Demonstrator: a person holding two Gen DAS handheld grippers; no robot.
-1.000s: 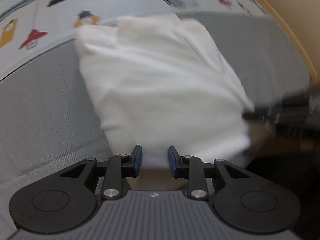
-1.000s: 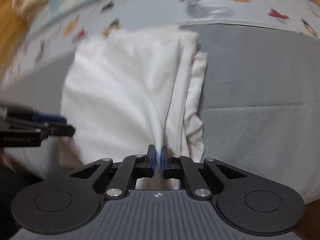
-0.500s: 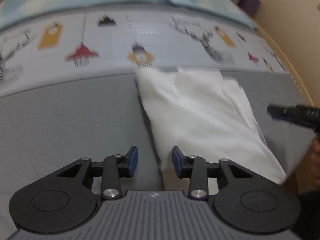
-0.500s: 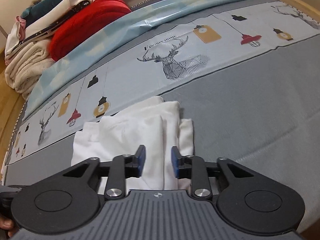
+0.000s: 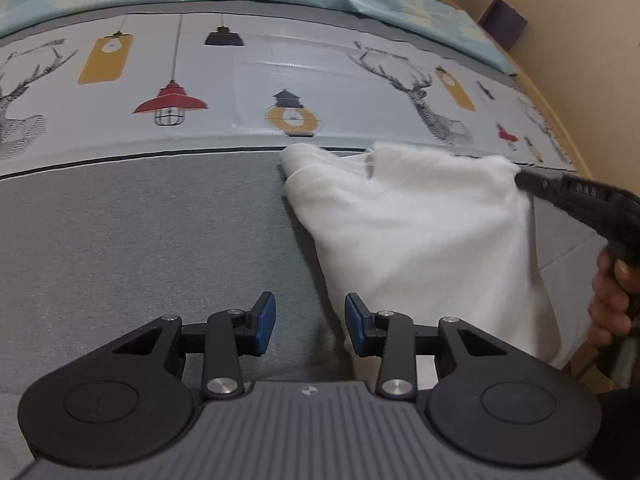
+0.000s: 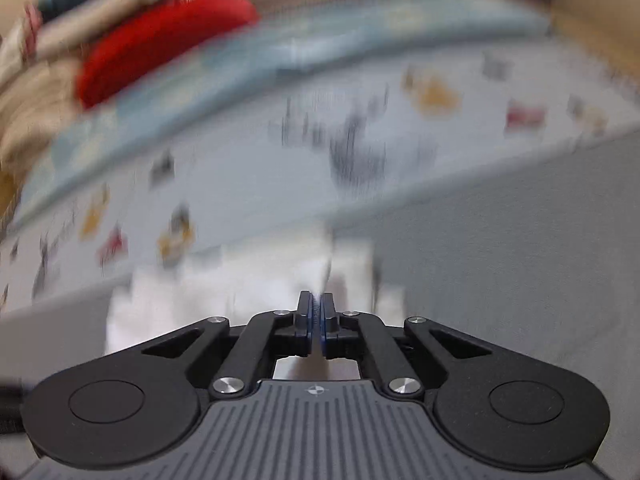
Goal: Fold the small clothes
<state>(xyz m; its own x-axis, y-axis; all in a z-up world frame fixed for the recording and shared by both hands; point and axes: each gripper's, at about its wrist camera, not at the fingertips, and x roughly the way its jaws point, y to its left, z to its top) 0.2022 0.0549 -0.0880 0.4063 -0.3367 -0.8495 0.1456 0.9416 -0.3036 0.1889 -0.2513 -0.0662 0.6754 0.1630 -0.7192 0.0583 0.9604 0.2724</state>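
A white garment (image 5: 420, 232) lies folded on the grey bed cover (image 5: 140, 240), right of centre in the left wrist view. My left gripper (image 5: 309, 312) stands open over bare grey cover, its right pad beside the garment's near left edge, with nothing between the pads. My right gripper (image 5: 520, 178) comes in from the right and pinches the garment's far right corner, and that edge is lifted. In the blurred right wrist view the right gripper (image 6: 316, 308) is shut with a thin strip of the white garment (image 6: 248, 292) running up between the pads.
A printed sheet (image 5: 240, 80) with lamps and deer crosses the bed behind the garment. A person's hand (image 5: 612, 304) grips the right tool. A pile of clothes with a red piece (image 6: 160, 48) sits at the far left. A wooden bed edge (image 5: 560, 112) runs along the right.
The left gripper drew back off the garment to its left and widened slightly. The right gripper let go of the near fold, opened, then shut on the far corner.
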